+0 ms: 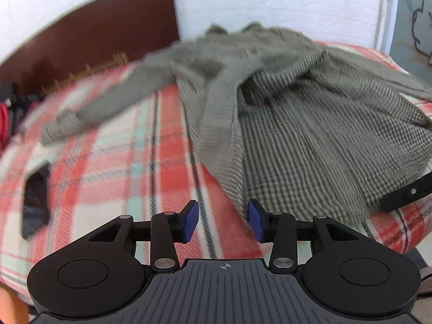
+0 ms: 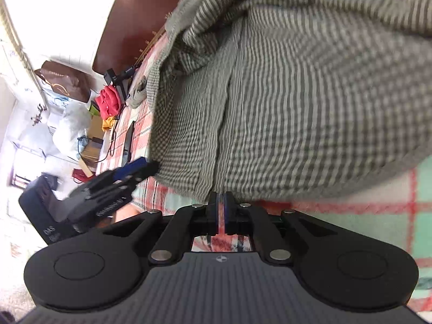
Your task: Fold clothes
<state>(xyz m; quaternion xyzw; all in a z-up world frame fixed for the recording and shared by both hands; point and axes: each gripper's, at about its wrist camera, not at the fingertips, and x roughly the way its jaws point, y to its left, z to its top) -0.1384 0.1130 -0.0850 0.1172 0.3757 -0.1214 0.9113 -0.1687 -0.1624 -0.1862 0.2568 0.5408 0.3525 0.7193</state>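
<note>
The checked shirt (image 1: pixel 297 124) sprawls across the bed (image 1: pixel 113 145) (soft, light, floppy); grip its hem. The left gripper (image 1: pixel 222 220) gapes empty; the right gripper (image 2: pixel 221 210) is pressed together at the hem.

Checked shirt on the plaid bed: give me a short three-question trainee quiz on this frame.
1. True or false: the left gripper is clamped on the checked shirt.
2. The shirt lies on: A a bare floor, B a plaid blanket, C a chair.
3. Which gripper has its jaws almost together at the shirt's hem?

Key: 1 false, its blue pads stand apart; 2 B; 3 the right gripper.
</note>
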